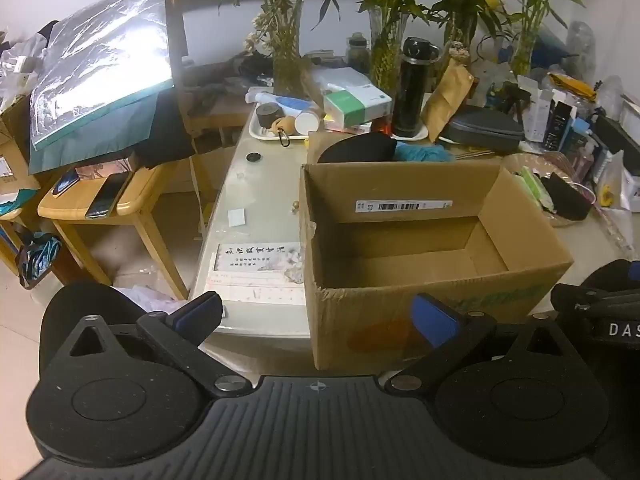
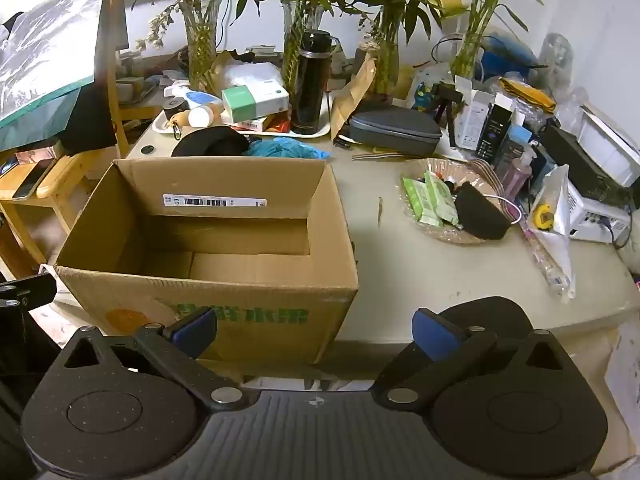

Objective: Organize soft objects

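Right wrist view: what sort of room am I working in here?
Most likely a lived-in home room or home office: a cluttered table with vases of bamboo stalks, a black flask and an open cardboard box.

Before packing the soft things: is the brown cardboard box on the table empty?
Empty. The brown cardboard box stands open-topped, and both wrist views show only its bare cardboard floor.

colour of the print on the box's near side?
Green characters on the cardboard box, plus an orange patch; clearest in right wrist view.
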### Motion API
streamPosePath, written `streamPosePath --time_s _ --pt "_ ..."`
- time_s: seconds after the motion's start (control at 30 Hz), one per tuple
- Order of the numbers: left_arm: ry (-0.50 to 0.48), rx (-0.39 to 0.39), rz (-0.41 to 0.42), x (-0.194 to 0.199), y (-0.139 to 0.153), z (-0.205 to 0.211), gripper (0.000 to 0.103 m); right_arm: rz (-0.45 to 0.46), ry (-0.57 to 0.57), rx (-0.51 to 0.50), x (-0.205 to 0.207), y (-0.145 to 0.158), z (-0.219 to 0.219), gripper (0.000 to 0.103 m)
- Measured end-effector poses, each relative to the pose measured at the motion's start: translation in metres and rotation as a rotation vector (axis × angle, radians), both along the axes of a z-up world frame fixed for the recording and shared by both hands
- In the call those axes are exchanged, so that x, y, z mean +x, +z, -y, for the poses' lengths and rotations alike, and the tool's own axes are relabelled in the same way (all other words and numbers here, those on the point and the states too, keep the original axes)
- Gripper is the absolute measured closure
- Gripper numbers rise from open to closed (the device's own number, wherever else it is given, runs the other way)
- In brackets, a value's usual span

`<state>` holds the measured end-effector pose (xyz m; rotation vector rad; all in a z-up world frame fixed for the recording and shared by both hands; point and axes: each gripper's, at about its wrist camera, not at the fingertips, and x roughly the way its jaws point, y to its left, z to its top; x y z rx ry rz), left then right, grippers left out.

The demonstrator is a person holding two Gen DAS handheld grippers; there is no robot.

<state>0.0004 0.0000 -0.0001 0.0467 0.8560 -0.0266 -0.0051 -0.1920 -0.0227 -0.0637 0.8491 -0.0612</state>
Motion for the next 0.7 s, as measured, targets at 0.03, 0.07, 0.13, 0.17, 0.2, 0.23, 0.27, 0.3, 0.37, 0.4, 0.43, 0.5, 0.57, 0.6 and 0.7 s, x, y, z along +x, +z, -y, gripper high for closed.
streamPosePath --time_s 0.03,0.07,0.13,0.17,0.2,0.23,0.27,0.3,0.37,0.4,0.43,0.5,0.57,0.6,0.7 --pt "0.000 -0.004 0.005 -0.0004 0.0001 -0.0005 0.000 -0.001 0.001 0.000 0.0001 0.0002 0.0002 0.000" --pt "-0.001 -0.002 0.003 -0.0002 0.0000 -0.0002 0.000 0.001 0.001 -0.002 0.0000 0.0006 0.0003 0.000" --pt "0.001 -0.002 0.003 0.0002 -0.0004 -0.0007 0.000 0.004 -0.001 -0.006 -0.0002 0.0013 0.0010 0.000" --pt "0.002 -0.004 0.003 0.0004 -0.0005 -0.0010 0.000 0.004 0.000 -0.007 -0.0002 0.0017 0.0015 0.000" --pt "0.002 -0.004 0.004 0.0006 -0.0008 -0.0013 0.000 0.003 0.003 -0.008 0.0004 0.0011 -0.0021 0.000" --pt "0.004 -0.004 0.003 0.0010 -0.0011 -0.0017 0.000 0.002 0.004 -0.007 0.0005 0.0011 -0.0023 0.000" --pt "0.005 -0.004 0.001 0.0013 -0.0015 -0.0021 0.000 0.003 0.004 -0.008 0.0017 -0.0003 -0.0040 0.000" --pt "0.006 -0.004 0.001 0.0014 -0.0016 -0.0025 0.000 -0.002 0.006 -0.012 0.0024 0.0009 -0.0052 0.000" --pt "0.006 -0.007 0.002 0.0015 -0.0017 -0.0037 0.000 -0.002 0.007 -0.009 0.0024 0.0010 -0.0051 0.000" --pt "0.007 -0.010 0.000 0.0016 -0.0019 -0.0046 0.000 -0.003 0.006 -0.011 0.0024 0.0000 -0.0056 0.000" --pt "0.008 -0.011 0.000 0.0017 -0.0020 -0.0054 0.000 -0.005 0.006 -0.009 0.0029 0.0011 -0.0060 0.000" --pt "0.002 0.001 -0.001 0.0026 -0.0012 0.0008 0.000 -0.005 0.007 -0.004 0.0020 0.0010 -0.0046 0.000" --pt "0.001 0.000 -0.001 0.0030 -0.0016 0.0015 0.000 -0.010 0.012 -0.008 0.0037 -0.0012 -0.0049 0.000" --pt "0.001 -0.001 -0.001 0.0034 -0.0017 0.0018 0.000 -0.012 0.013 -0.009 0.0043 -0.0015 -0.0053 0.000" --pt "0.001 0.000 0.000 0.0035 -0.0028 0.0009 0.000 -0.012 0.016 -0.013 0.0045 -0.0025 -0.0066 0.000"
